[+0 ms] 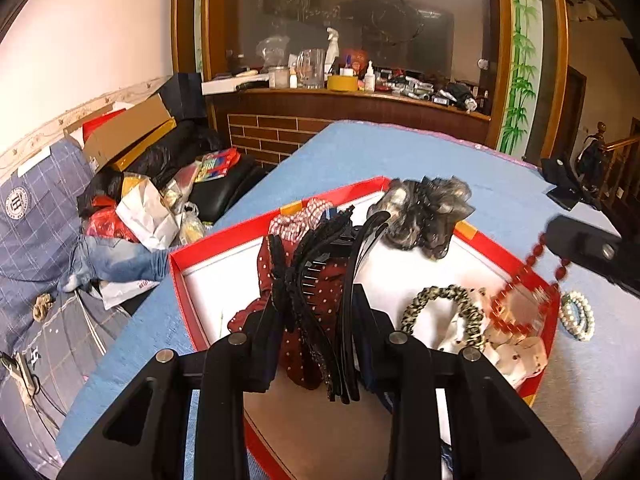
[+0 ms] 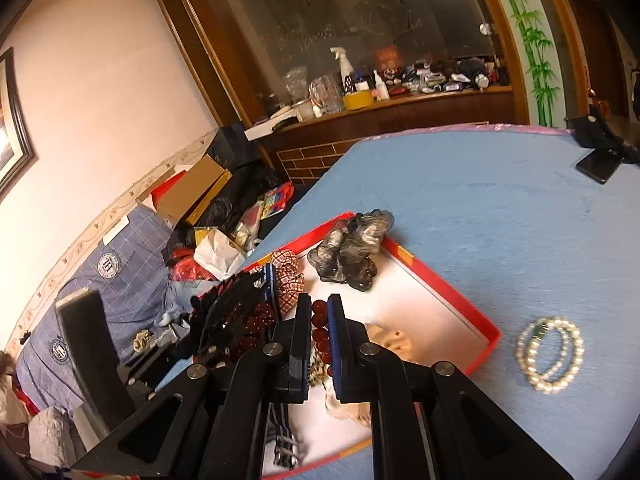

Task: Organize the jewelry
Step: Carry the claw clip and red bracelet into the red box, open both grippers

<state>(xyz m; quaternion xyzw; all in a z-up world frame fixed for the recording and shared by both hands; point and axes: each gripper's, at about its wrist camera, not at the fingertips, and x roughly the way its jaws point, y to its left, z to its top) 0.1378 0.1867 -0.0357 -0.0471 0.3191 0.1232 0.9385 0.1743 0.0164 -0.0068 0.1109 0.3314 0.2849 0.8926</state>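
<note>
Here, box: a red box with a white lining is being kept on the blue table cover; a grey frilly scrunchie is being propped at its far corner; a checked scrunchie, a leopard scrunchie and a cream scrunchie are being held inside.
Left claw: the left gripper is being kept closed on a bundle of black headbands over the box; a dark red dotted scrunchie is being hidden partly behind them.
Right claw: the right gripper is being kept nearly closed on a red bead bracelet; the beads are being dangled above the box's near right corner, blurred in the left view.
Around: a pearl bracelet is being left on the cover just outside the box; a black phone is being left well apart at the far edge.
</note>
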